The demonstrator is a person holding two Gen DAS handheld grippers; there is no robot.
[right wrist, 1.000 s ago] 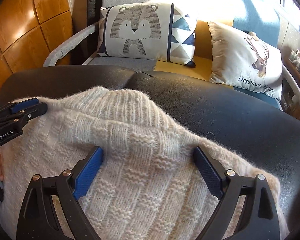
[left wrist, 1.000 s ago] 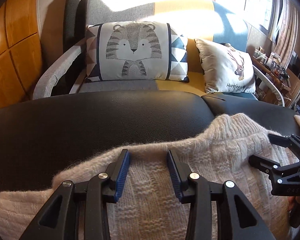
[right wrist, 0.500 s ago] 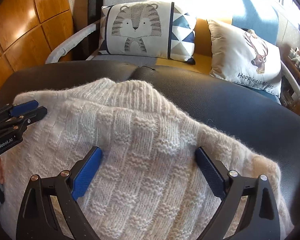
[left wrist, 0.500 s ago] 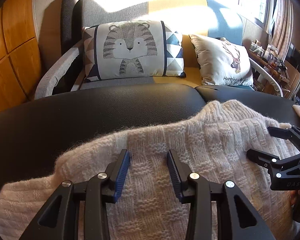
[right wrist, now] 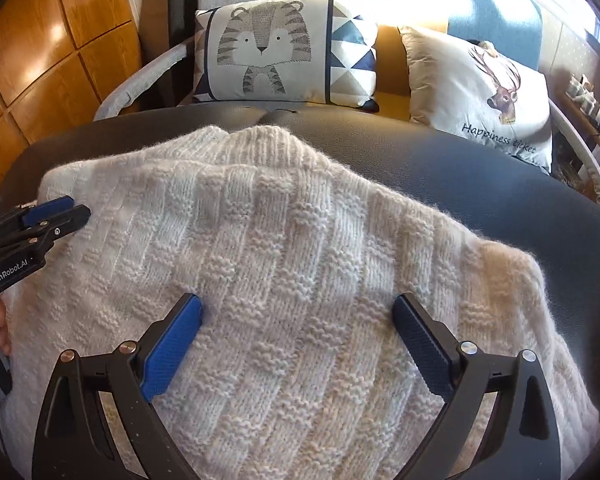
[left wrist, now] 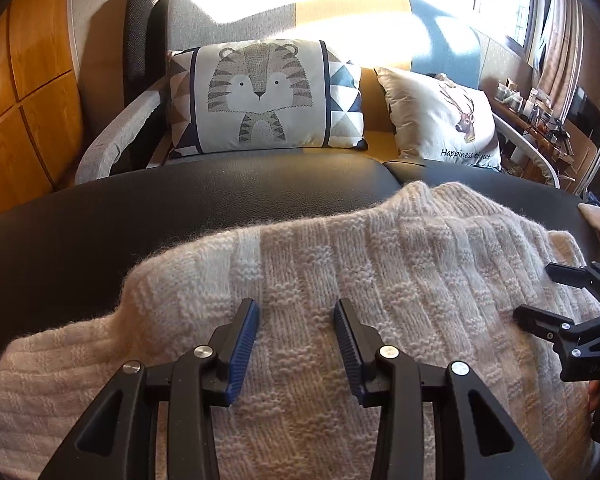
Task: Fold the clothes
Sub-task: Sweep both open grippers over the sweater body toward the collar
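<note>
Beneath both pairs of fingers, the cream knit sweater point(right wrist: 300, 264) lies spread on the black desk point(left wrist: 180, 200). The left gripper point(left wrist: 296, 320) stands partly open, the right gripper point(right wrist: 298, 320) wide open; neither holds anything.

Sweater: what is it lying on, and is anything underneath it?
The cream knit sweater lies spread on a black leather surface, whose seam runs under the collar. Whatever lies directly beneath the knit is covered, so nothing else can be confirmed.
</note>
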